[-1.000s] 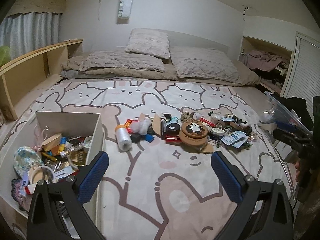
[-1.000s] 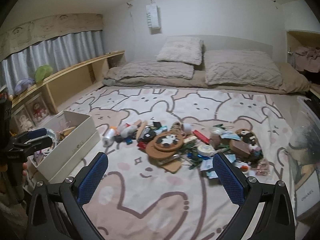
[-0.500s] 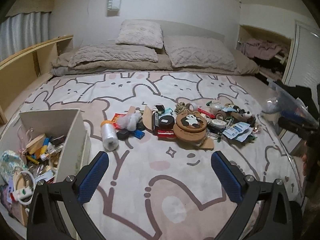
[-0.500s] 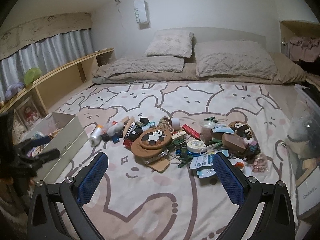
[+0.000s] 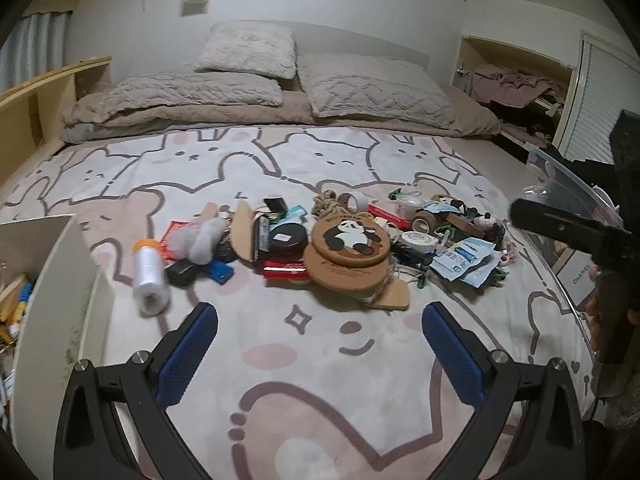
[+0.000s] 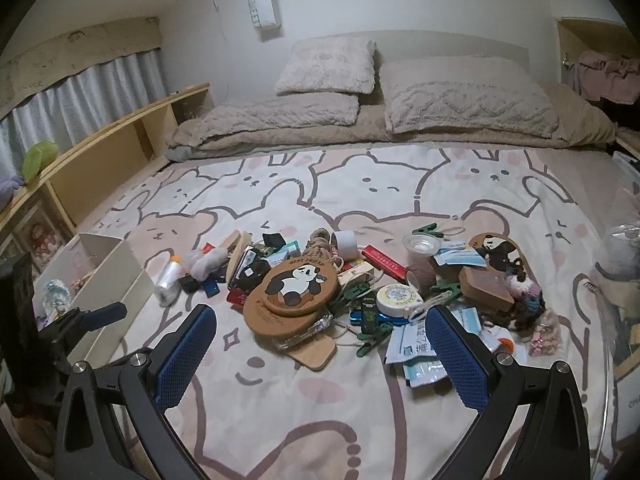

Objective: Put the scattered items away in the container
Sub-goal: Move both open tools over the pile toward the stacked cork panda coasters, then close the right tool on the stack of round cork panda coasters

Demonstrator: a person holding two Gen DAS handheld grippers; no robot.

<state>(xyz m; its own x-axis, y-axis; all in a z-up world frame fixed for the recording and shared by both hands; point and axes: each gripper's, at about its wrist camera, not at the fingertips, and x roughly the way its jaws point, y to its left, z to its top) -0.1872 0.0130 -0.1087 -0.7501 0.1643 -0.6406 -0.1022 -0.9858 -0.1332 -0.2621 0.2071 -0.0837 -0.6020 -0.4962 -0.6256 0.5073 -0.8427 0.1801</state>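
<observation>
A: Both grippers, left (image 5: 320, 336) and right (image 6: 320, 336), hover over the bed (image 5: 320, 380) with jaws wide open, holding nothing.

B: The clutter (image 6: 320, 288) lies mid-bed; the box (image 6: 108, 276) sits at the left edge. Best take the plastic roll (image 5: 149, 276) first; it lies apart, with bare quilt around it.

Bare cartoon-animal bedsheet (image 5: 320, 360) lies open up front; the crowded pile of small things (image 5: 348, 240) blocks behind.
</observation>
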